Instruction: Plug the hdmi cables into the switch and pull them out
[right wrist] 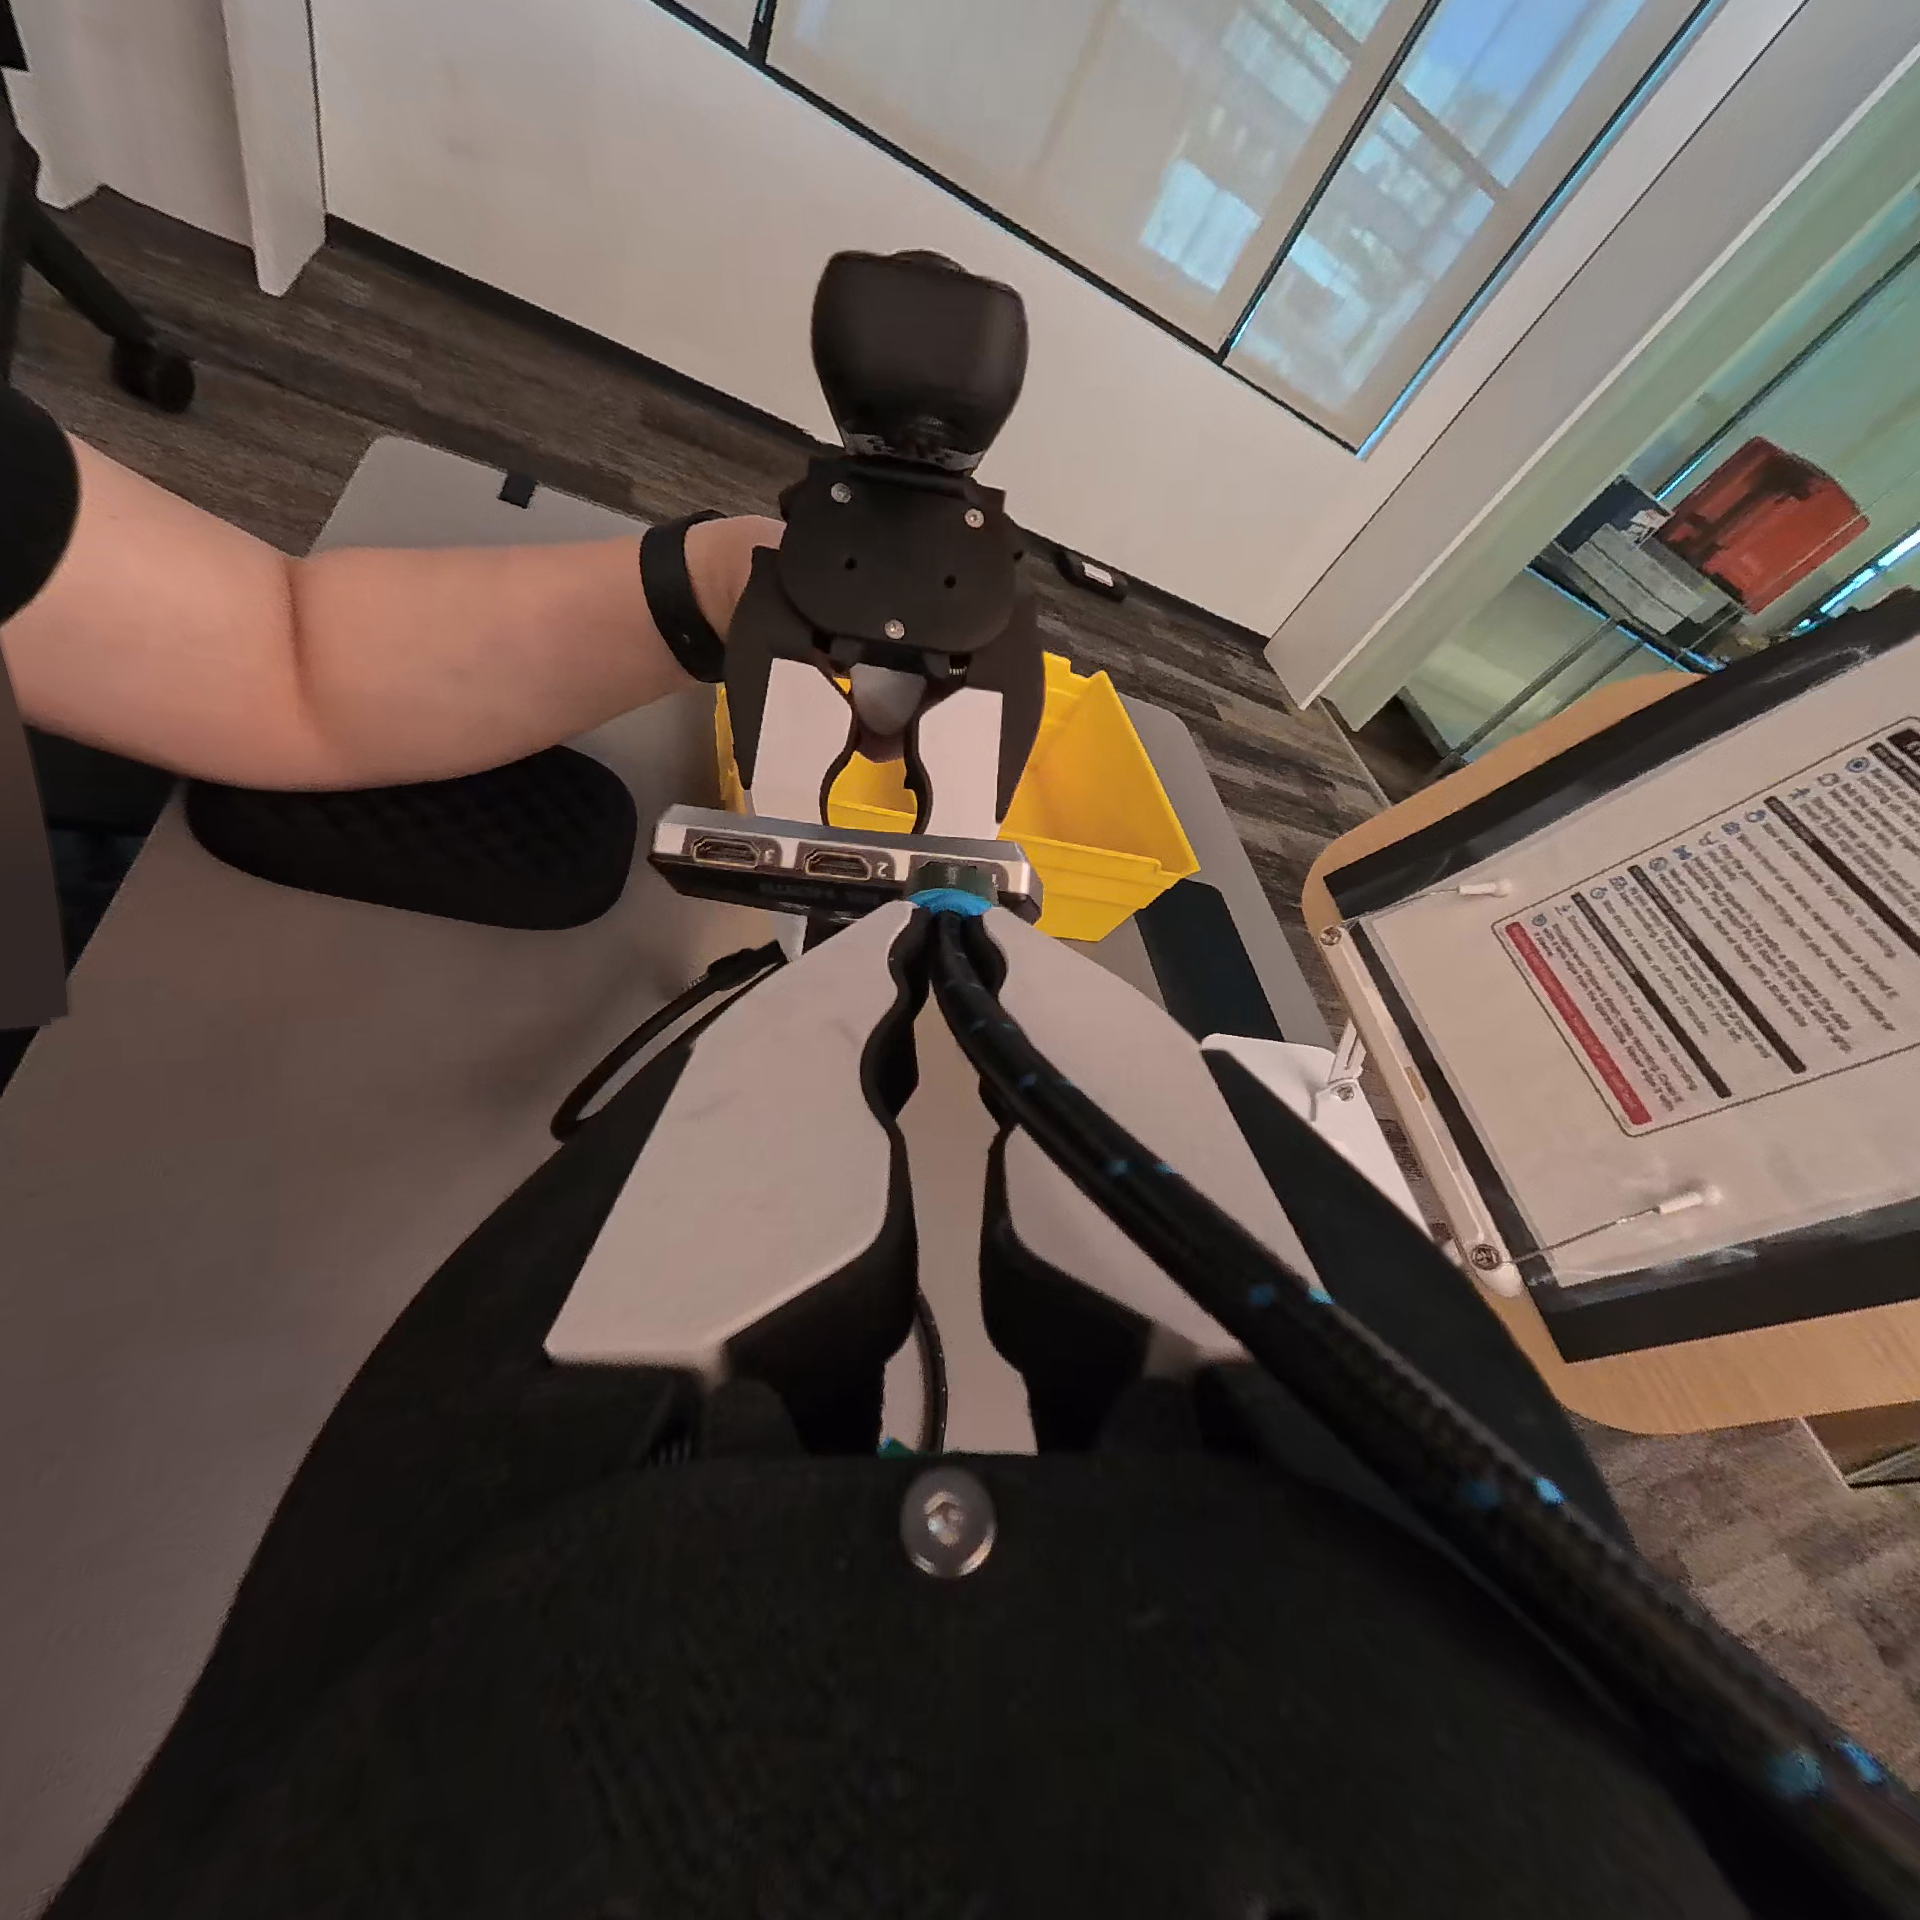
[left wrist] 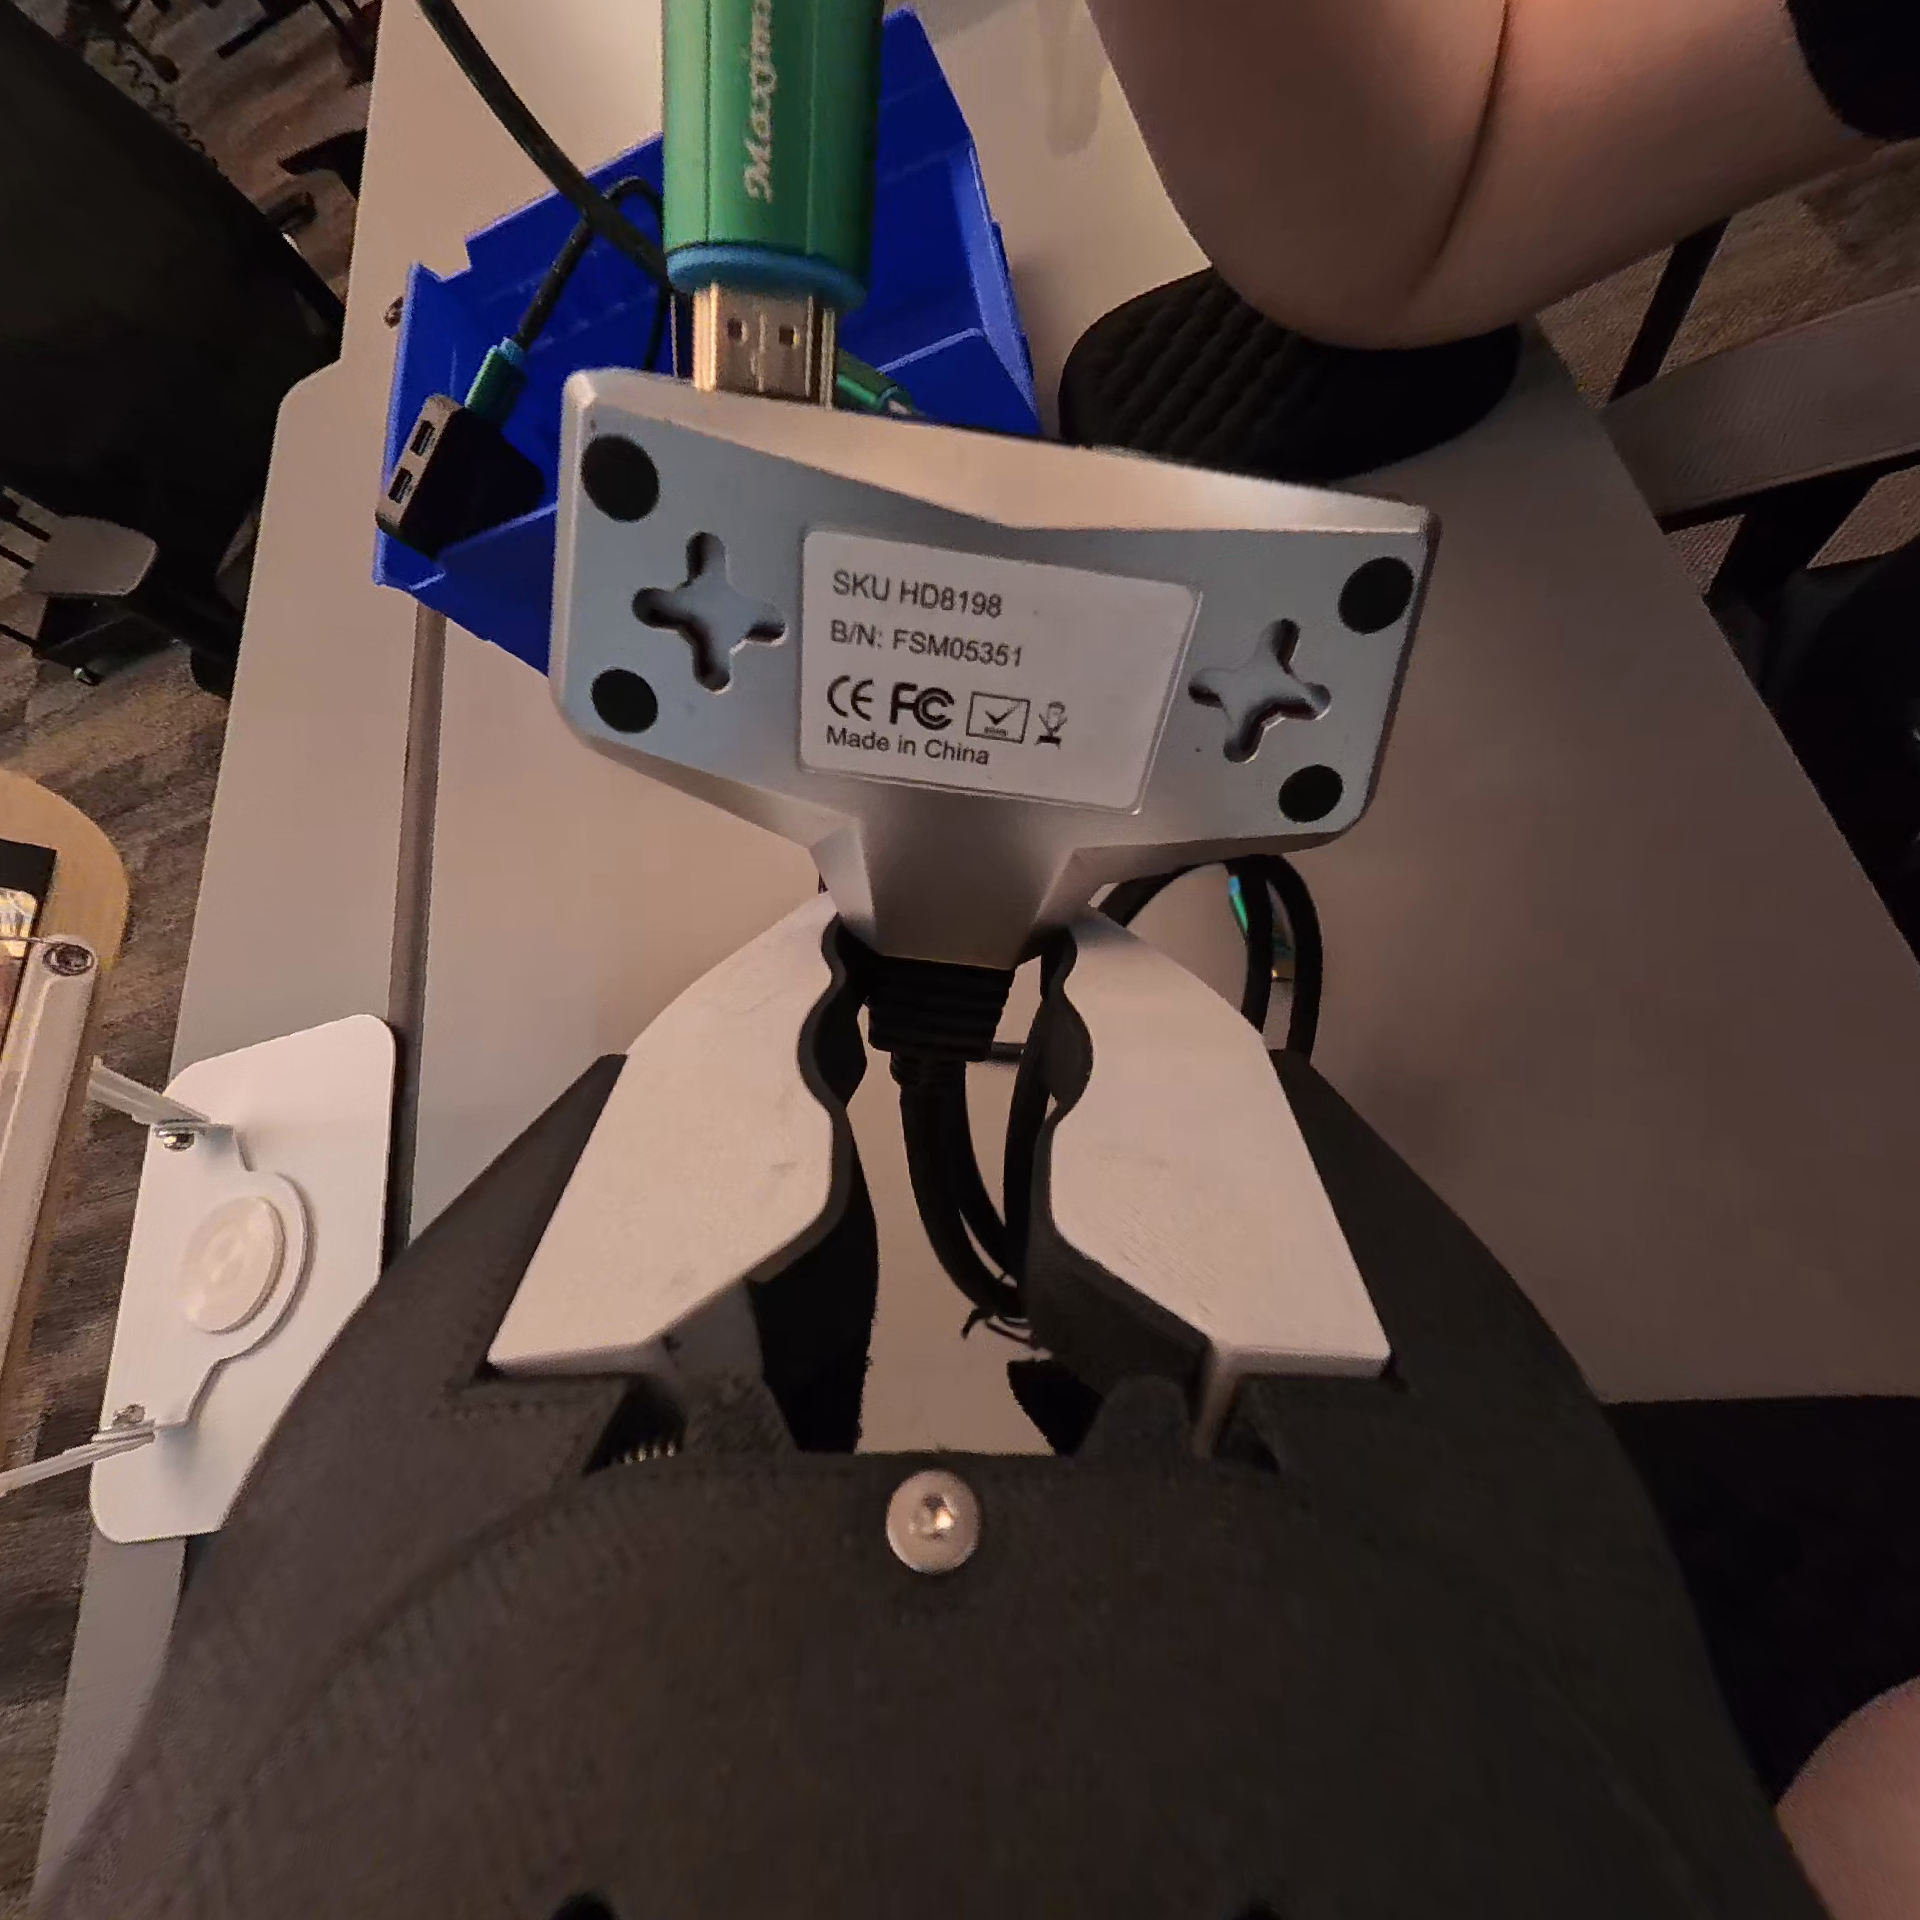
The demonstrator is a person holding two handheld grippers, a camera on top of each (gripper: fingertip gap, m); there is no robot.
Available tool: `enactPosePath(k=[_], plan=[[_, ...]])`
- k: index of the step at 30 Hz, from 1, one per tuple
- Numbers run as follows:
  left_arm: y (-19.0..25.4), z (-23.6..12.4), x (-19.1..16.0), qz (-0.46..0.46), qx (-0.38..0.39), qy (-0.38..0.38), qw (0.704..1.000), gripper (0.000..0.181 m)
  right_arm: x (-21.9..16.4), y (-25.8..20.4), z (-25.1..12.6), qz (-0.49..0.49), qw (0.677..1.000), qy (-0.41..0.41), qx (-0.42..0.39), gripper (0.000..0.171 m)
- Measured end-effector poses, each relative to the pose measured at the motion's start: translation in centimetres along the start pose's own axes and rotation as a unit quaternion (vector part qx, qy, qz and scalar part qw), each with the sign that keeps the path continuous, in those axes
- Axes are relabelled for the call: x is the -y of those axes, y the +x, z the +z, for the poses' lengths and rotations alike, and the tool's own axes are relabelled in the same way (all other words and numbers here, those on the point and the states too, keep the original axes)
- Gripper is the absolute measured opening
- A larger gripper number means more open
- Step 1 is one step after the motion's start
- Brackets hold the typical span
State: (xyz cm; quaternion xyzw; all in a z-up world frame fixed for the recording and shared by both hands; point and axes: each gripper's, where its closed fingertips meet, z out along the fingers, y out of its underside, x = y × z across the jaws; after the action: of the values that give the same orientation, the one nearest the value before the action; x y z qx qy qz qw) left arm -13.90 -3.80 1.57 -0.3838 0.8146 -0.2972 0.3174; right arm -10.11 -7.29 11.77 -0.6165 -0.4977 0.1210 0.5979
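Note:
My left gripper (left wrist: 945, 935) is shut on the narrow neck of the silver HDMI switch (left wrist: 1226, 582) and holds it above the table, labelled underside towards the camera. A green HDMI plug (left wrist: 769, 156) sits in the switch's far edge, with part of its metal tip (left wrist: 774, 348) still showing. In the right wrist view my right gripper (right wrist: 940, 925) is shut on that plug (right wrist: 951, 883), at the rightmost port of the switch (right wrist: 831, 857). The two ports to its left are empty. Its black braided cable (right wrist: 1143, 1174) trails back over the right finger. The left gripper (right wrist: 873, 805) faces me there.
A blue bin (left wrist: 935, 208) with cables and a black adapter (left wrist: 436, 478) stands behind the switch. A yellow bin (right wrist: 1091, 790) stands behind the left gripper. A black padded rest (right wrist: 416, 831) lies under the person's forearm (right wrist: 312, 665). A framed sheet on a wooden stand (right wrist: 1662, 987) is at the right. The left gripper's tips are roughly 12 cm from the right gripper's.

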Motion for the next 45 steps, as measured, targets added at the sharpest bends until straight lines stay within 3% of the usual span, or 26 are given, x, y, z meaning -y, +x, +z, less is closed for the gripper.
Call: enactPosePath(k=[7,12,23,37,45], plan=[[0.4,0.3,-0.4,0.015,0.017,-0.062,0.998,0.030,-0.7,-0.9,-0.4,0.003,0.999,-0.049,0.001,0.007],[0.6,0.8,0.6,-0.010,-0.013,-0.019,1.000,0.029,-1.4,-0.5,-1.4,0.026,0.997,-0.078,-0.011,0.007],[0.4,0.4,1.1,-0.017,-0.024,0.014,0.999,0.029,-1.6,0.3,-1.4,0.071,0.997,-0.041,0.016,0.007],[1.8,1.1,0.6,0.024,-0.031,-0.037,0.999,0.029,-2.7,-0.8,-1.7,0.087,0.991,-0.045,0.085,0.007],[1.8,0.9,0.6,0.022,-0.028,-0.045,0.998,0.029,-2.7,-0.4,-1.1,0.089,0.992,-0.030,0.085,0.007]])
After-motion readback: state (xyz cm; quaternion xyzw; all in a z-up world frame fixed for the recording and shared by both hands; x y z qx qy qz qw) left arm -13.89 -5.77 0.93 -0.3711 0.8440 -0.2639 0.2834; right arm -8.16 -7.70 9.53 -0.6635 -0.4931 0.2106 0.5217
